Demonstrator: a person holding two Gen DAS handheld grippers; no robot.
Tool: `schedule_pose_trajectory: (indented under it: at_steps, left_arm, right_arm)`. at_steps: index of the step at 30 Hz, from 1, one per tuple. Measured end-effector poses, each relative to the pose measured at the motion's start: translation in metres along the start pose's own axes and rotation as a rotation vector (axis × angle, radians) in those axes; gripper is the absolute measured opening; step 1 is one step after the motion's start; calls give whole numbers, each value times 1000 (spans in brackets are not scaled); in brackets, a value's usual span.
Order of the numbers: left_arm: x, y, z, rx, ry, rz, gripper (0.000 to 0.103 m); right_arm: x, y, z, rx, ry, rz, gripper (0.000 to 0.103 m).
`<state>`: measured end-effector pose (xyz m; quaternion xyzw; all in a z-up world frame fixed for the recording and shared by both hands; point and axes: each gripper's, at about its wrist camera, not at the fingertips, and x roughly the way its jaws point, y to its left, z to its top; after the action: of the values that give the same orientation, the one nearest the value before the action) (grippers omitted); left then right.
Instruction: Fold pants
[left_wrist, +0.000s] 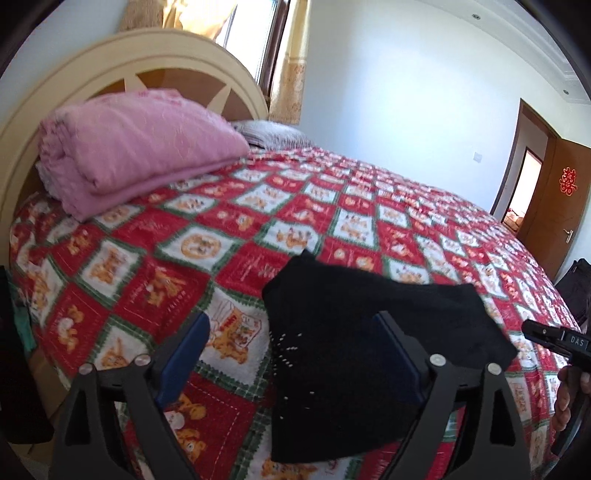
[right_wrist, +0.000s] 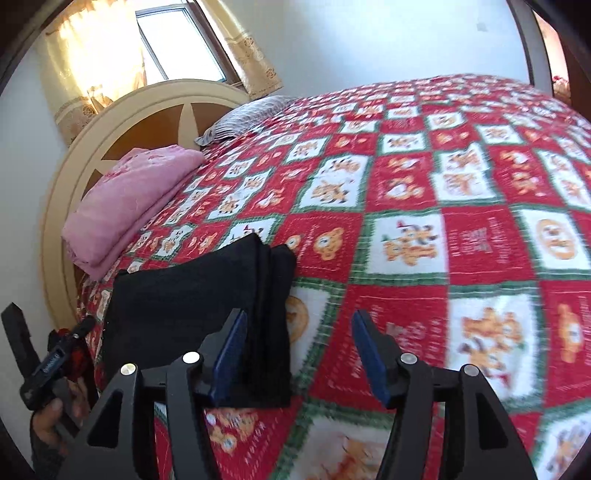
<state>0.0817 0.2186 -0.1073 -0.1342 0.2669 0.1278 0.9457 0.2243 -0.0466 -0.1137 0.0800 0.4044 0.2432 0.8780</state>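
The black pants (left_wrist: 354, 332) lie folded into a compact stack on the red patterned bedspread (left_wrist: 229, 229), near the bed's near edge. In the right wrist view the pants (right_wrist: 192, 306) show layered folded edges on their right side. My left gripper (left_wrist: 291, 354) is open and empty, above the pants' left edge, its right finger (left_wrist: 399, 354) over the cloth. My right gripper (right_wrist: 299, 354) is open and empty, just right of the stack, its left finger (right_wrist: 229, 354) over the pants' edge.
A folded pink blanket (left_wrist: 136, 147) lies by the cream headboard (left_wrist: 110, 62), with a striped pillow (right_wrist: 247, 118) behind it. The bedspread (right_wrist: 443, 221) stretches far to the right. A door (left_wrist: 554, 195) stands at the far right. The other gripper (left_wrist: 554, 339) shows at the right edge.
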Motion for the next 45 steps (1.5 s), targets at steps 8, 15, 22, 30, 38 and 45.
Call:
schedule_pose_trajectory:
  at_steps: [8,15,22,30,38,45]
  left_arm:
    - [-58,-37,16,71,-88,-45,101]
    - [-79,-56,18,101,-84,-88,103]
    - [-94,-64,20,112,-120,-106,103]
    - [-102,-72,22,139,-156,-119,103]
    - [-106,-80,22,165,-168,-102,103]
    - [-106,-89,20,208,-164,-72,103]
  right_arm:
    - [-111,6,-12,-65,-115,-47,73]
    - [-176,28,-12,-144,-248,-79,78]
    - [-197,48,-14,-200,-281,-60,79]
    - [-201,62,-20,-232,-279,-40,79]
    - [-205,69,-22,-263,-291,-44,79]
    - [-207,68,-22,-266,-300,-53,79]
